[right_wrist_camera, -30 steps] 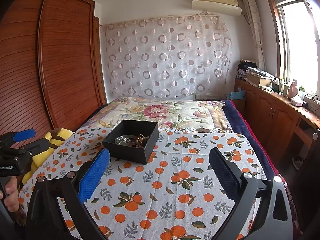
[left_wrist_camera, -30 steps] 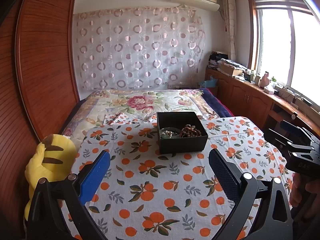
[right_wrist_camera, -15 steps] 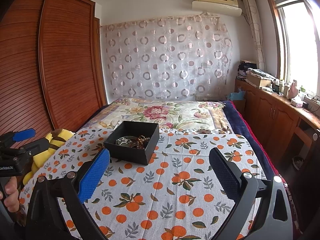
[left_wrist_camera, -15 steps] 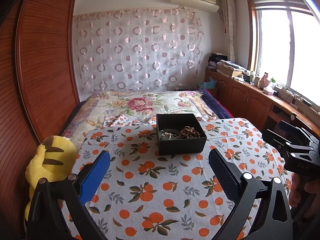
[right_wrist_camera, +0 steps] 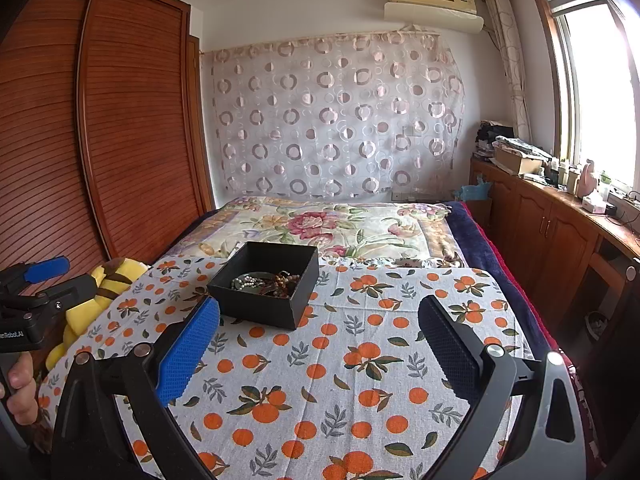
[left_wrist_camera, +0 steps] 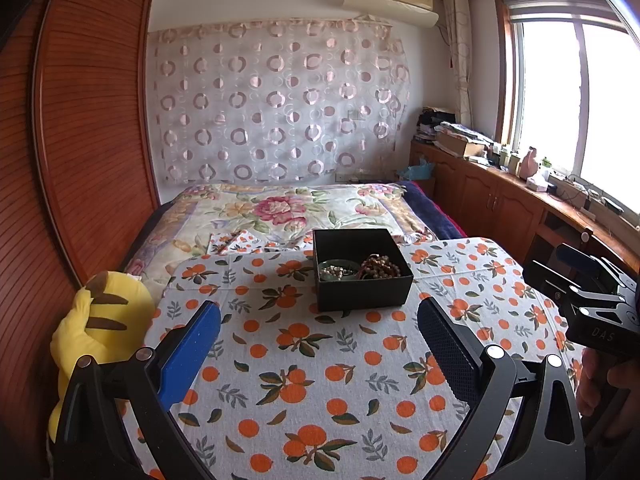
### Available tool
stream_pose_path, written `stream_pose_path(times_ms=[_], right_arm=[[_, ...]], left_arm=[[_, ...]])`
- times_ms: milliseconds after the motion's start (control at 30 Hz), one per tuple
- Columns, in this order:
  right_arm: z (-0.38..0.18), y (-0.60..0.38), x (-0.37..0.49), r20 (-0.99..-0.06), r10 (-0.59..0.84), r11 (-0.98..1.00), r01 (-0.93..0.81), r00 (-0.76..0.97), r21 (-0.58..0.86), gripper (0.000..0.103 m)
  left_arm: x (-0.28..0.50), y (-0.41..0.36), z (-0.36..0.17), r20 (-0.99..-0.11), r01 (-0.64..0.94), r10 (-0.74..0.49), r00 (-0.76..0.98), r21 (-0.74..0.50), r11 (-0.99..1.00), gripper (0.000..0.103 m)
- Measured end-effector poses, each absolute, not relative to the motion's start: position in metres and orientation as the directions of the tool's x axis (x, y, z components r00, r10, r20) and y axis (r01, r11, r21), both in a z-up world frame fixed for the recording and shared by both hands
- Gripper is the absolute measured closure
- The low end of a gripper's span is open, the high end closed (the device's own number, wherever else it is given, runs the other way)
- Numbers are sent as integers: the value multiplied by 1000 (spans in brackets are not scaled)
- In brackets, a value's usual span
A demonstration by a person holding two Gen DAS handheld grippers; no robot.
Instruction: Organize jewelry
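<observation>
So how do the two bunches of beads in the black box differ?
The brown beads are dark, reddish-brown and bigger, heaped loosely on the box's right; the pale beads are small, pearly and sit inside a greenish ring on the left. Both lie in the black box, untouched, with both grippers open and well short of it.

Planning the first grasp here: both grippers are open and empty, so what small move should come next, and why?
Probably ease the right gripper forward and down toward the black box. Both it and the left gripper hang short of the box, and the brown bead bracelet and pale bead string lie inside, untouched.
</observation>
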State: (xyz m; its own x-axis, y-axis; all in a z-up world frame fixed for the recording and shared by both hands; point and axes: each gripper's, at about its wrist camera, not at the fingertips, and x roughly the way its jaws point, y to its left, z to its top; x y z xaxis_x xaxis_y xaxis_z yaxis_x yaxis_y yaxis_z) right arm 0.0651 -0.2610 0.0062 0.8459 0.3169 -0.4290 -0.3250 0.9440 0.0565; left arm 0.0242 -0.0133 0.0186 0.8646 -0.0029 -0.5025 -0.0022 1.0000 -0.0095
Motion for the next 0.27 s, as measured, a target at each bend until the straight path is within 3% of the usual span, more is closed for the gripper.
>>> stream_pose_path(times_ms=[267], right_arm=[[7, -262, 66, -427, 317, 944, -325, 847, 58, 3]], left_arm=[[24, -14, 21, -502, -5, -3, 865, -14, 1000, 8]])
